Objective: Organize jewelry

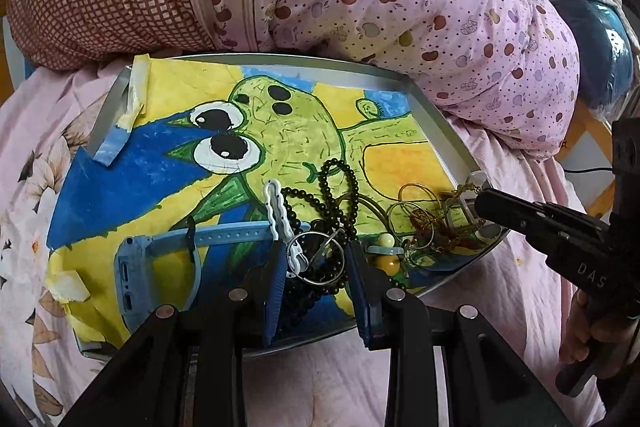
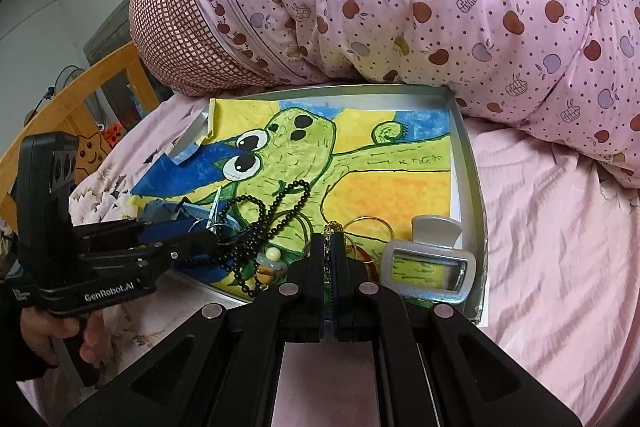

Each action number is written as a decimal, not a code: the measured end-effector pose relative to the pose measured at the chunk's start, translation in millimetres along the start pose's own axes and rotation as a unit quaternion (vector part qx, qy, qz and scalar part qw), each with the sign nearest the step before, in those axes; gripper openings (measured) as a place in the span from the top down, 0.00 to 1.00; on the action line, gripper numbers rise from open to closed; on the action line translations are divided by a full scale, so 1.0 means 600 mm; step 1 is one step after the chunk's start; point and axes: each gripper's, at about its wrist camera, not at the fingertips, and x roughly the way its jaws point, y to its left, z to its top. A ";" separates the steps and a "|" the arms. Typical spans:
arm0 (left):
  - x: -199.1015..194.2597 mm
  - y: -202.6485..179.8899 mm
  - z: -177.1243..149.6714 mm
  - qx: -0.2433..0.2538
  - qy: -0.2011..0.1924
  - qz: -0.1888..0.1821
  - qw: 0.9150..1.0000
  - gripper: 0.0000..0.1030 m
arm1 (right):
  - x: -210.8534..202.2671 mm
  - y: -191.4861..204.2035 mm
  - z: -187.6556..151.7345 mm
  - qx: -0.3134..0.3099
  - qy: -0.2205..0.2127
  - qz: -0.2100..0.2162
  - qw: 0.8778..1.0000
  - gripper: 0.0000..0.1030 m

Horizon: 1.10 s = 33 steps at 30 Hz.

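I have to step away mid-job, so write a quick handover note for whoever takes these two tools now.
Right tool: shut on the thin gold chain, at the tray's near edge.
Left tool: open, fingers either side of the silver key ring and black bead strand.
All jewellery remains heaped in the near part of the shallow silver tray, beside the silver hair clip and blue watch.
Nothing sorted yet; untangle and separate.

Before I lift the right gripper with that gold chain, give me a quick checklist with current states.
1. Right gripper shut on gold chain: ok.
2. Chain free of the gold hoops: cannot tell, they overlap.
3. Left gripper open around the key ring: ok.
4. Black bead necklace clear of the chain: cannot tell.
5. Silver clip clear of the right gripper: ok.
6. Tray lies flat: ok.
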 end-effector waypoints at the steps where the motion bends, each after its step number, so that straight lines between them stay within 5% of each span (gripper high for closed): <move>1: 0.000 0.000 -0.001 -0.001 0.001 -0.001 1.000 0.72 | 0.000 -0.001 -0.001 -0.001 0.002 -0.003 1.000 0.97; 13: -0.009 0.008 0.003 -0.036 0.000 0.000 0.999 0.72 | -0.005 -0.015 -0.001 0.006 0.016 -0.013 1.000 0.97; 15: -0.012 0.007 0.003 -0.038 -0.001 0.001 0.999 0.67 | -0.007 -0.017 -0.001 0.007 0.016 -0.014 1.000 0.97; 17: -0.015 0.006 0.002 -0.039 -0.005 0.004 0.999 0.51 | -0.009 -0.018 -0.001 0.008 0.016 -0.016 1.000 0.95; 19: -0.020 0.006 0.001 -0.041 -0.012 0.005 0.999 0.42 | -0.012 -0.020 0.000 0.010 0.015 -0.018 1.000 0.88; 21: -0.027 0.005 0.002 -0.041 -0.018 0.005 0.999 0.39 | -0.017 -0.021 0.000 0.012 0.012 -0.017 1.000 0.67; 28: -0.045 0.004 0.004 -0.051 -0.031 0.019 0.998 0.23 | -0.041 -0.022 0.004 0.014 -0.005 -0.022 1.000 0.60; 30: -0.049 0.005 0.005 -0.059 -0.028 0.027 0.998 0.21 | -0.051 -0.022 0.005 0.015 -0.013 -0.026 0.999 0.44; 33: -0.058 0.008 0.004 -0.072 -0.026 0.037 0.996 0.15 | -0.067 -0.023 0.007 0.018 -0.027 -0.027 0.999 0.39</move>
